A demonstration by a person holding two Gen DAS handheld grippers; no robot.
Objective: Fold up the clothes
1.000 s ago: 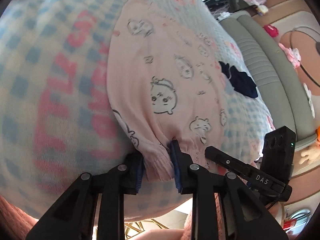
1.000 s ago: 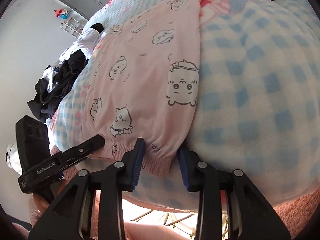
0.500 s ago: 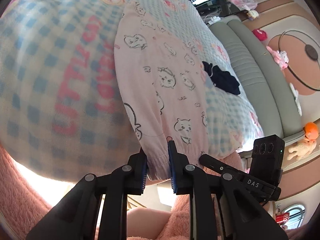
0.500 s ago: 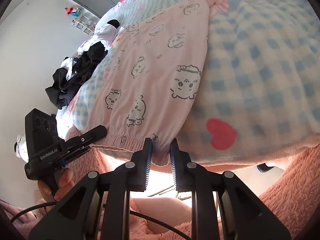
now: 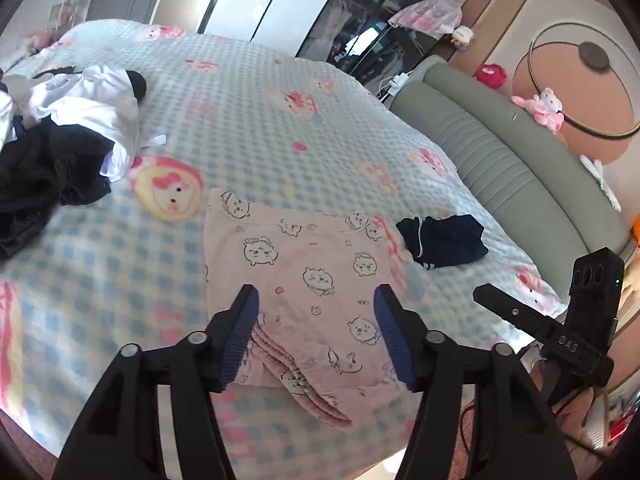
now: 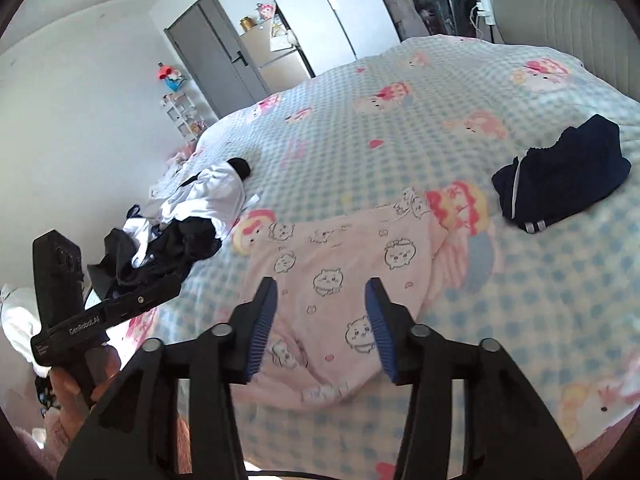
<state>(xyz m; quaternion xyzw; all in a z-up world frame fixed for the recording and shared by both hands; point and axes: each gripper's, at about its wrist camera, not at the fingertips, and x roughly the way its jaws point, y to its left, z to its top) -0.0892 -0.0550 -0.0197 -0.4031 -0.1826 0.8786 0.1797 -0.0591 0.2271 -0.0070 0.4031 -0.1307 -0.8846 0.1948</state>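
Note:
A pink garment (image 5: 304,272) printed with cartoon faces lies folded on the blue checked blanket, its gathered hems stacked at the near edge of the bed. My left gripper (image 5: 316,304) hovers above it, open, holding nothing. In the right wrist view the same pink garment (image 6: 340,276) lies below my right gripper (image 6: 320,300), which is also open and empty. The other hand-held gripper (image 6: 100,316) shows at the left of that view.
A small dark navy garment (image 5: 444,240) lies to the right of the pink one. A heap of black and white clothes (image 5: 60,148) sits at the far left of the bed. A grey padded headboard (image 5: 512,152) runs along the right. The blanket (image 6: 400,128) stretches beyond.
Both grippers were shut on the pink garment's hem at the bed edge. They carried it over into a fold, let go, opened wide and rose above it.

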